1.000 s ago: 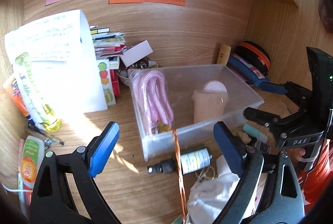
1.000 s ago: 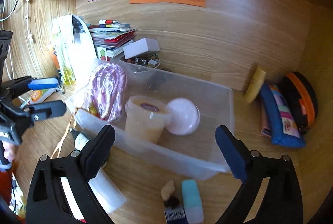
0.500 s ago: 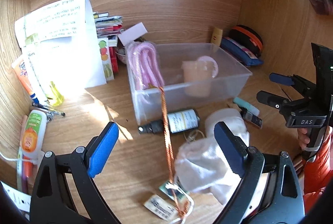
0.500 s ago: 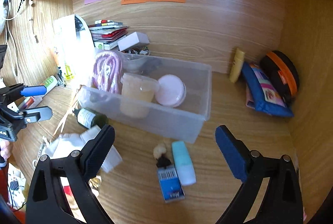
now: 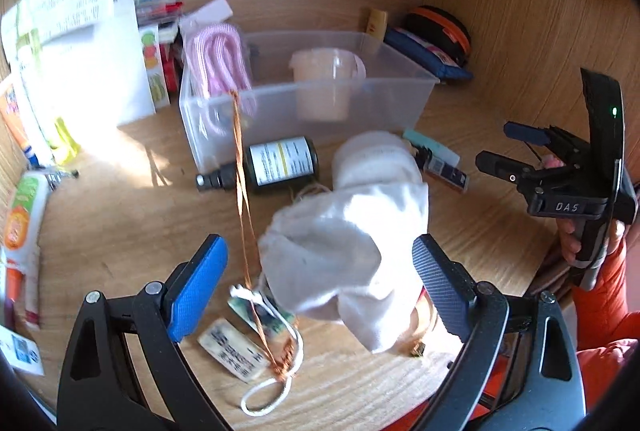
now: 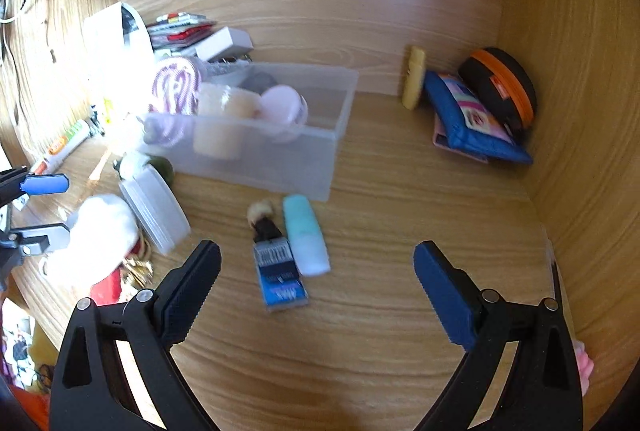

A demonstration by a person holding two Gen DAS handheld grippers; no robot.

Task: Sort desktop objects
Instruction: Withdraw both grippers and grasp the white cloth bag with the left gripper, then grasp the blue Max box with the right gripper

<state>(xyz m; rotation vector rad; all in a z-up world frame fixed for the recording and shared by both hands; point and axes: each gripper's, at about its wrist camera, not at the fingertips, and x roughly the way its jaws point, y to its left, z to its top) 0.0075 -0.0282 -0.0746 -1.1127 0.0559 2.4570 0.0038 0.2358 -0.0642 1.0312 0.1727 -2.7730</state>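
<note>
A clear plastic bin [image 5: 396, 99] [image 6: 320, 167] stands mid-desk and holds a pink coiled cord [image 5: 220, 55], a beige cup [image 5: 324, 83] and a pink round lid [image 6: 284, 107]. In front of it lie a dark labelled bottle [image 5: 280, 163], a white cloth pouch [image 5: 352, 231], tags on copper wire [image 5: 248, 335], a mint tube [image 6: 306, 239] and a blue packet [image 6: 280, 279]. My left gripper [image 5: 320, 287] is open, low over the pouch and tags. My right gripper [image 6: 316, 283] is open above the mint tube and blue packet; it also shows in the left wrist view [image 5: 516, 147].
Books, a white box [image 6: 224, 43] and a paper sheet [image 5: 80, 43] stand at the back left. A blue pouch [image 6: 468, 123], an orange-black case [image 6: 504, 91] and a yellow tube [image 6: 414, 77] sit in the back right corner. Tubes [image 5: 24, 227] lie along the left wall.
Both grippers have pulled back from the bin toward the desk's front. The pouch, tags, mint tube and blue packet now sit closer between the fingers. Both stay open.
</note>
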